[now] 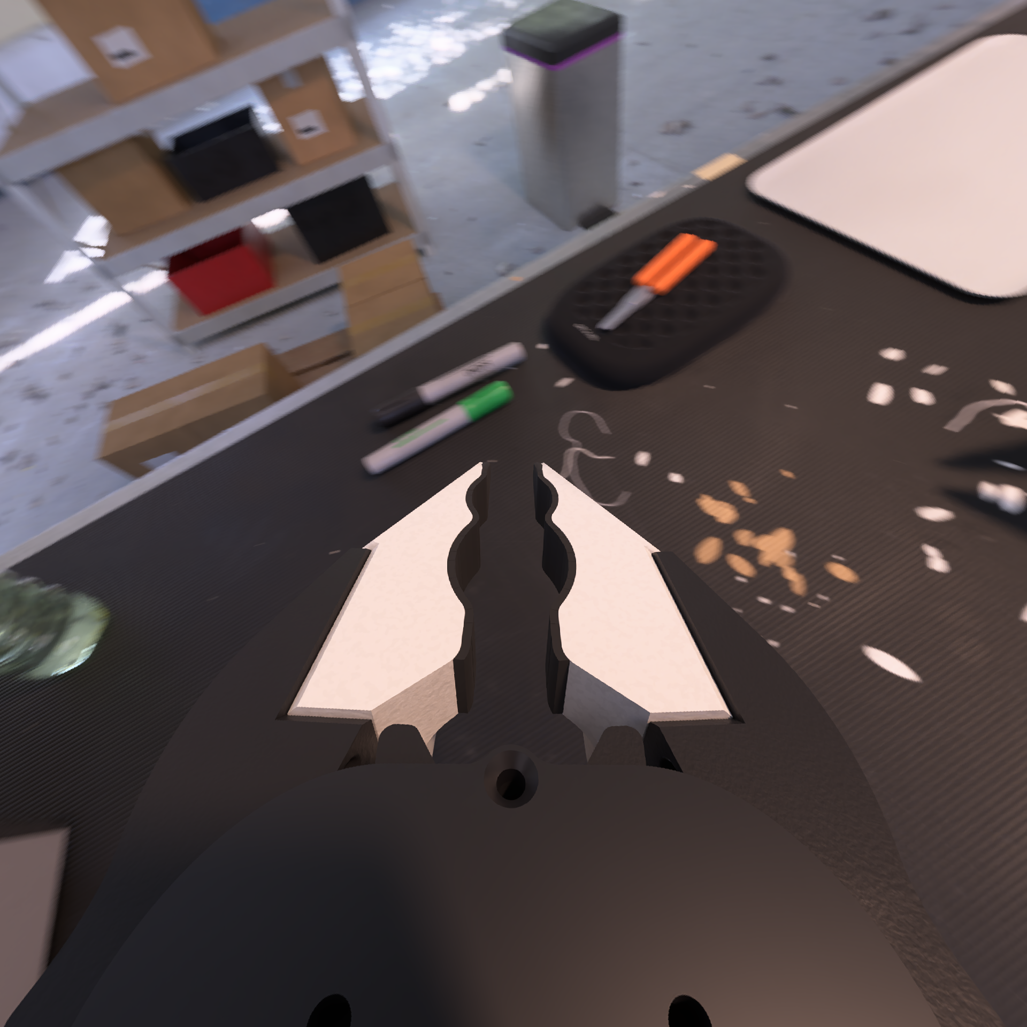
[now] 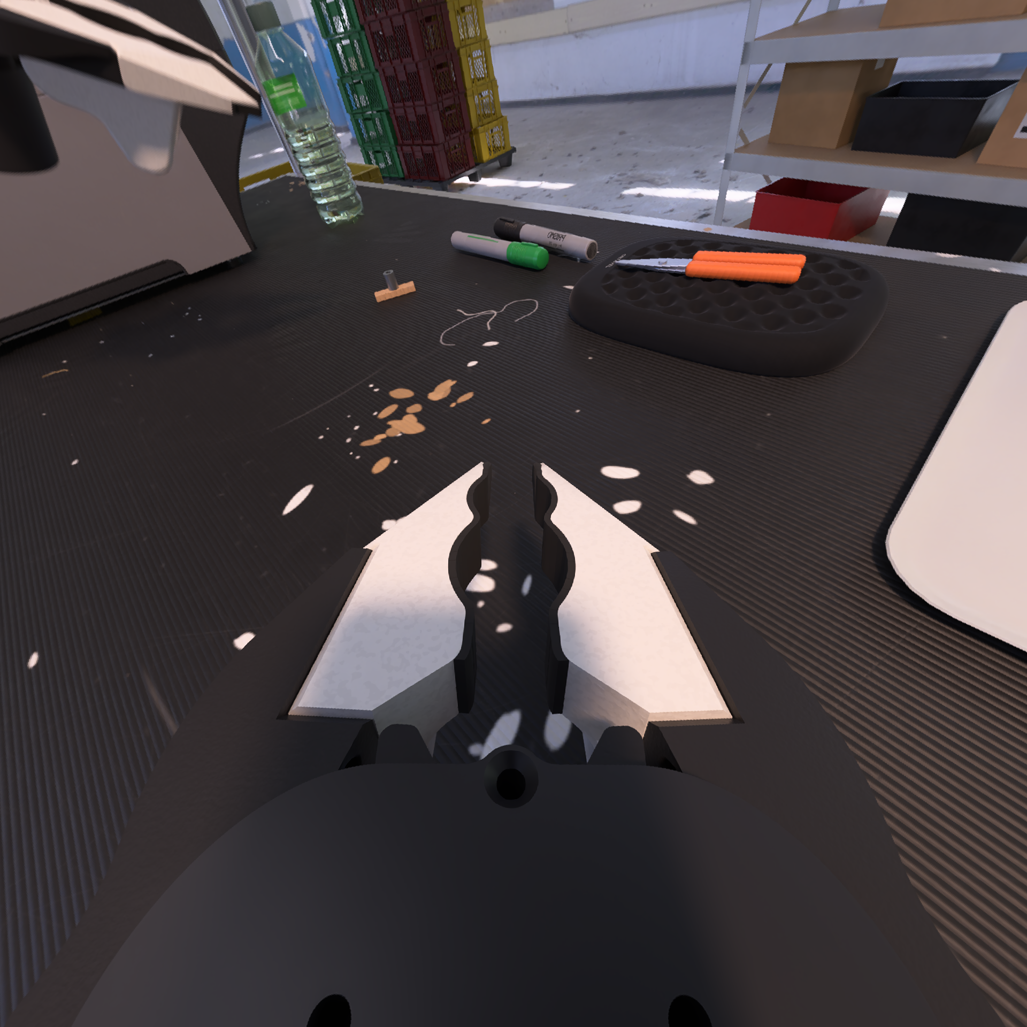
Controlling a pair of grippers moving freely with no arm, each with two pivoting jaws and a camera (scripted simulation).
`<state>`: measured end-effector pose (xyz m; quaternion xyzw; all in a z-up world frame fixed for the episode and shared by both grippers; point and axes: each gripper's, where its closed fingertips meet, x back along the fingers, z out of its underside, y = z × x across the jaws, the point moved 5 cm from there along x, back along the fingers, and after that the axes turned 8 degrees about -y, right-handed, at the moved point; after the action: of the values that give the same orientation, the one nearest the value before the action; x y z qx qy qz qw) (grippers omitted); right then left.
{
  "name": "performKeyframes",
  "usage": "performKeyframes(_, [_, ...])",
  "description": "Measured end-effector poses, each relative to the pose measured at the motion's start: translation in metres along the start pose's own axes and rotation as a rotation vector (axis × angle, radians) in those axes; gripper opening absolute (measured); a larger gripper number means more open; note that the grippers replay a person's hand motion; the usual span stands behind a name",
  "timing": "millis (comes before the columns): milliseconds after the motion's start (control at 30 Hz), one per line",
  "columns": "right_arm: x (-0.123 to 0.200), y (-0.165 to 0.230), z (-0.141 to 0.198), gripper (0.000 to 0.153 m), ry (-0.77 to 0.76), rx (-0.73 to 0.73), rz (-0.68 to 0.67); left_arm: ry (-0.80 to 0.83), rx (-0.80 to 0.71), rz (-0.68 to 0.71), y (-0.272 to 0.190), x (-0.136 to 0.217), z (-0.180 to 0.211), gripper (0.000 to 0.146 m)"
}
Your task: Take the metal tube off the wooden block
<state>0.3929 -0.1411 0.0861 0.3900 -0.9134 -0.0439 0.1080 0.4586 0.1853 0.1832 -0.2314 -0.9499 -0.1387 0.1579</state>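
Right wrist view, taken from the left: the other gripper, the left gripper (image 2: pixel 128 83), looms large and high, well left of the right gripper (image 2: pixel 510 472). Next comes a clear, ribbed plastic bottle (image 2: pixel 311 139) far ahead and left of the jaws. Nearer, still ahead-left, the small grey metal tube (image 2: pixel 389 278) stands upright on the flat, pale wooden block (image 2: pixel 395 291), well apart from both fingertips. Tan and white splotches lie just ahead of the jaws on the finely ribbed black mat (image 2: pixel 166 500). Ahead-right lie two grey markers (image 2: pixel 522 244), then orange-handled scissors (image 2: pixel 722 265) on a dimpled black pad (image 2: pixel 728 322), and a smooth white board (image 2: pixel 967 528) at far right.

The right gripper's jaws stand slightly parted with nothing between them; their inner faces are dark and scalloped, their outer faces flat and white. In the left wrist view the left gripper (image 1: pixel 510 472) shows the same narrow, empty gap; tube and block are not visible there.

Judged risks: the tube is tiny and smooth, so an off-centre pinch could squirt it out, and the light block may lift with it unless the other gripper pins it. The narrow gap may need widening first, or a fingertip could topple the tube.
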Motion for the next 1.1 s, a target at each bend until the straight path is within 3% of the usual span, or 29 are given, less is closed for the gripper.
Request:
performKeyframes(133, [-0.003, 0.003, 0.003, 0.015, 0.035, 0.038, 0.005, 0.031, -0.026, -0.19, 0.058, 0.01, -0.004, 0.015])
performKeyframes(367, [-0.012, 0.014, 0.013, 0.016, 0.137, 0.177, 0.019, 0.278, 0.032, -0.173, 0.105, 0.0, 0.03, 0.02])
performKeyframes(733, [-0.021, 0.017, 0.024, 0.016, 0.251, 0.248, 0.039, 0.398, 0.152, 0.152, 0.074, -0.037, 0.068, 0.029])
performKeyframes(833, [-0.02, 0.017, 0.023, 0.015, 0.235, 0.249, 0.043, 0.427, 0.123, 0.161, 0.066, -0.055, 0.078, 0.032])
performKeyframes(967, [-0.021, 0.018, 0.025, 0.014, 0.254, 0.265, 0.04, 0.366, 0.23, 0.098, 0.068, -0.085, 0.091, 0.035])
performKeyframes(1100, [-0.022, 0.022, 0.028, 0.015, 0.274, 0.305, 0.034, 0.423, 0.287, 0.111, 0.062, -0.098, 0.107, 0.036])
